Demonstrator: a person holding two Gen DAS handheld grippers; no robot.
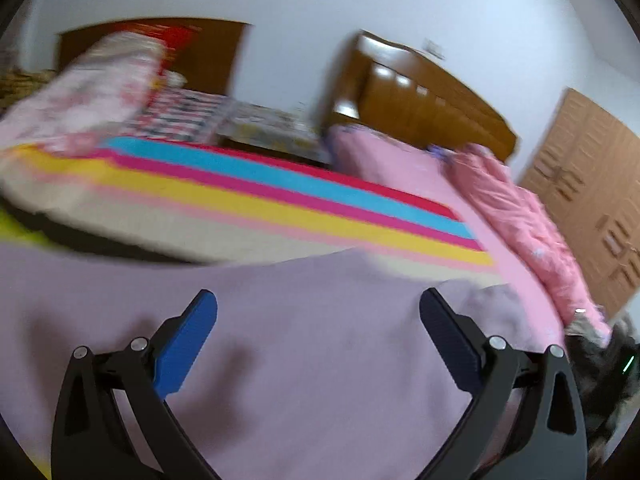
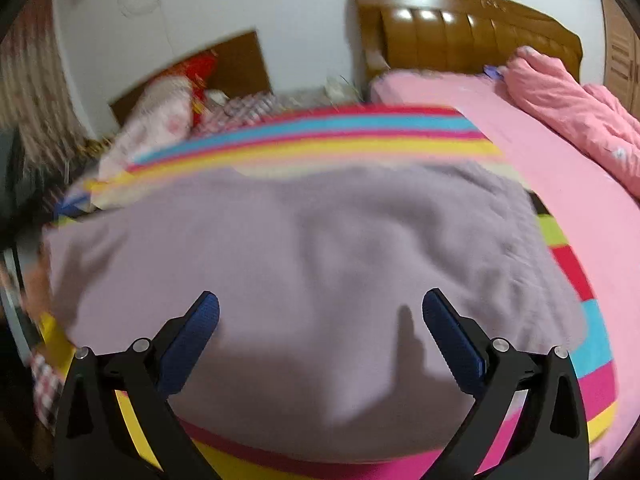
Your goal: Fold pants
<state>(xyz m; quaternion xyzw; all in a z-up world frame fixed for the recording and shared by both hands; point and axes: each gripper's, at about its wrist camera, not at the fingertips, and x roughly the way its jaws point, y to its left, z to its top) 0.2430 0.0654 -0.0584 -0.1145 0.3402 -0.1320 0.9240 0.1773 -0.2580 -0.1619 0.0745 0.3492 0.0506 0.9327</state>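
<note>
Both sets of jaws stand wide and hold nothing. The left gripper (image 1: 318, 334) and the right gripper (image 2: 320, 334) hover just above the lilac pants (image 2: 304, 248), probably so each can come down on an edge. The pants lie spread on a striped blanket (image 2: 332, 136) (a flat base suits folding) over the pink bed sheet (image 2: 560, 184). Both views are blurred, so waistband and leg ends can't be told apart.

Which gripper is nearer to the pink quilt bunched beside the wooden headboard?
Probably the left gripper: the pink quilt runs close on its right. From the right gripper the quilt lies farther ahead.
</note>
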